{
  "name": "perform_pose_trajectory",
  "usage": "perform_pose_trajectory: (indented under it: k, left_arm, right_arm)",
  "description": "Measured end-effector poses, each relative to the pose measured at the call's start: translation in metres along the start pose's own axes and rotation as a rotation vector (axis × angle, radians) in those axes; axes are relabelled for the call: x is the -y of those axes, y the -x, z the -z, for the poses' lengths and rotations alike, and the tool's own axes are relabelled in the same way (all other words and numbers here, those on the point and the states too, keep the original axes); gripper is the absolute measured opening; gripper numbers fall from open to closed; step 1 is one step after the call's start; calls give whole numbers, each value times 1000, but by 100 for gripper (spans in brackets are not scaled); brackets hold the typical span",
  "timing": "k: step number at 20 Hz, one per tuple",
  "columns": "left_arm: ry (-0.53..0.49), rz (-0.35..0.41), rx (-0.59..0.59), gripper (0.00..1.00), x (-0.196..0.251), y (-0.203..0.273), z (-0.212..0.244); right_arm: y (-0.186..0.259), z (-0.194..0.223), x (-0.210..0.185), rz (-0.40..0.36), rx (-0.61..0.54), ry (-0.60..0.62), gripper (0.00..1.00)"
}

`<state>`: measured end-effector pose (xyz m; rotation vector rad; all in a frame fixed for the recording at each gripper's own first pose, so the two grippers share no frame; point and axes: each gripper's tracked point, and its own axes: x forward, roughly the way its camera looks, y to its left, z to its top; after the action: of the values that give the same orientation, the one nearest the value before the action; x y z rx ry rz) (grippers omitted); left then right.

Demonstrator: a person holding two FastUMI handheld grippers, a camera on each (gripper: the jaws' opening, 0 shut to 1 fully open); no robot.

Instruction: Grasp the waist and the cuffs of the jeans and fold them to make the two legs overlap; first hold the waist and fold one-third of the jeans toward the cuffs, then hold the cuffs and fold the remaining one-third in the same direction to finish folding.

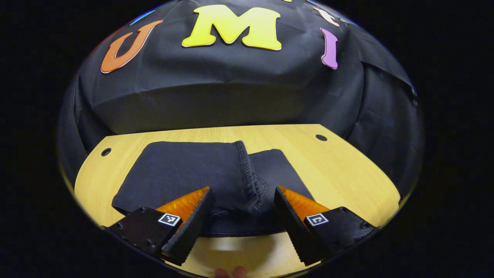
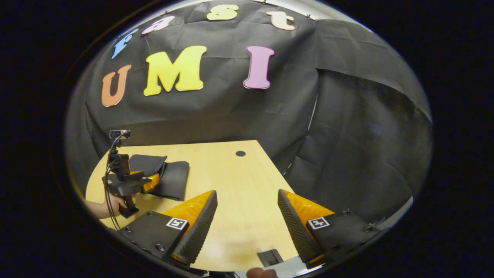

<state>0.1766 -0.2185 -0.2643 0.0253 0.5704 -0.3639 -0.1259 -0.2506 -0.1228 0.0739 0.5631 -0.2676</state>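
The dark jeans (image 1: pixel 185 173) lie folded into a compact bundle on the wooden table (image 1: pixel 347 173), with a stitched seam running down the middle. My left gripper (image 1: pixel 242 189) is open just above the bundle's near edge, one finger to each side of the seam and neither pressing on the cloth. From the right gripper view, the jeans (image 2: pixel 175 177) sit at the far left of the table (image 2: pixel 231 173), and the left gripper (image 2: pixel 154 179), held by a hand (image 2: pixel 106 206), is at their near side. My right gripper (image 2: pixel 247 192) is open over bare wood, well to the right of the jeans.
The booth's black cloth wall closes off the back and right of the table. Round holes (image 1: pixel 321 137) (image 1: pixel 106 151) mark the tabletop's far corners. A small black fitting (image 2: pixel 270 256) sits at the table's near edge under the right gripper.
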Motion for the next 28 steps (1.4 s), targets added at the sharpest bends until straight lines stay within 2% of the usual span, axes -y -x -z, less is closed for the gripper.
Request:
perform_pose_trajectory:
  k: [2, 5, 10, 13, 14, 17, 21, 23, 28]
  left_arm:
    - [28, 7, 22, 100, 1, 22, -15]
    - [44, -33, 112, 100, -21, 71, -59]
    - [61, -132, 292, 98, -57, 168, -139]
    - [53, -213, 410, 100, -73, 225, -183]
    - [52, -233, 453, 98, -76, 240, -197]
    - [45, -280, 527, 98, -85, 274, -223]
    - [48, -328, 573, 98, -88, 308, -235]
    - [17, -370, 587, 98, -94, 315, -234]
    - [-1, -353, 568, 98, -91, 313, -230]
  right_arm:
    - [-2, -17, -17, -39, 46, 15, 96]
    - [-9, -49, -57, -134, 122, 14, 96]
    - [-14, -105, -126, -261, 260, 17, 96]
    - [-3, -136, -160, -311, 348, 19, 96]
    - [5, -149, -172, -325, 388, 18, 95]
    - [27, -170, -194, -349, 492, 50, 95]
    - [49, -183, -203, -331, 583, 59, 95]
    - [53, -180, -205, -320, 594, 71, 95]
    - [54, -169, -209, -319, 567, 68, 95]
